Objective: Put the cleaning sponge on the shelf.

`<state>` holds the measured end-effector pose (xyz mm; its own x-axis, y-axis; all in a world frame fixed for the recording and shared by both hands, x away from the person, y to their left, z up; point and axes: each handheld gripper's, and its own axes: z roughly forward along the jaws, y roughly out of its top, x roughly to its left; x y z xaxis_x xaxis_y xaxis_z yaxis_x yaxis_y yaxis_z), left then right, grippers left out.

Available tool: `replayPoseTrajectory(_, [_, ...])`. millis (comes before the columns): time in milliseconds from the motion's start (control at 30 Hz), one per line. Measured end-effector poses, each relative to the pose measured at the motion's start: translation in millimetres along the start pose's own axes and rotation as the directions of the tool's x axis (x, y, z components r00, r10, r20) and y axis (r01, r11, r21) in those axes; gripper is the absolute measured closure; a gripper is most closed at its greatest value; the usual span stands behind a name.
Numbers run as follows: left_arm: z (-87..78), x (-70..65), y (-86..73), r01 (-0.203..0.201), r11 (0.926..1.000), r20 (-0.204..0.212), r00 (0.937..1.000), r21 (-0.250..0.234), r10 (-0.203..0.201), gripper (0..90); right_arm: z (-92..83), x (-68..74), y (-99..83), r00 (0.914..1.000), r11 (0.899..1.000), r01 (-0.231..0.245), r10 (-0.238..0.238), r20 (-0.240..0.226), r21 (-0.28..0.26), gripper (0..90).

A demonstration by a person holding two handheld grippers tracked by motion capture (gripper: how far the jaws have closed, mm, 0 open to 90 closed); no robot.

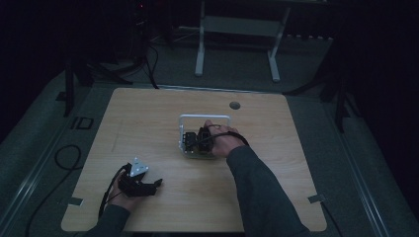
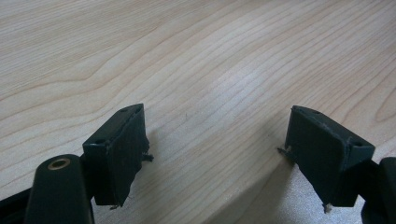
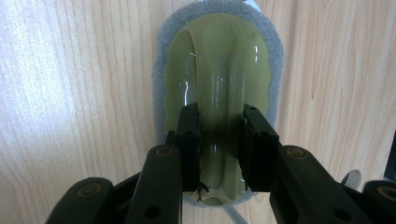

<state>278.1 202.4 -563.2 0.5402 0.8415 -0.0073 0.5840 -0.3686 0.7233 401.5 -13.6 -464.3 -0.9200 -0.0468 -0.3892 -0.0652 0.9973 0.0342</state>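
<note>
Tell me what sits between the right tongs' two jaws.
In the right gripper view, the right tongs straddle the raised green handle ridge of a scrubbing pad with a grey fringe, lying on the wooden table.

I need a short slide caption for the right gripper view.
Right gripper shut on the green handle of a grey scrubbing pad lying on the wooden table.

A dim lab: bare wooden table (image 1: 148,118), floor cables (image 1: 64,158), a metal stand (image 1: 237,29) behind.
</note>
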Motion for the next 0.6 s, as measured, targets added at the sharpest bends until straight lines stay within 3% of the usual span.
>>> replayPoseTrajectory(600, [0.0, 0.0, 0.0, 0.000, 1.0000, 0.001, 1.0000, 0.000, 0.000, 20.9, 1.0, -1.1, 0.4, 0.9999, 1.000, 0.012, -0.012, 0.006, 0.018, 71.7])
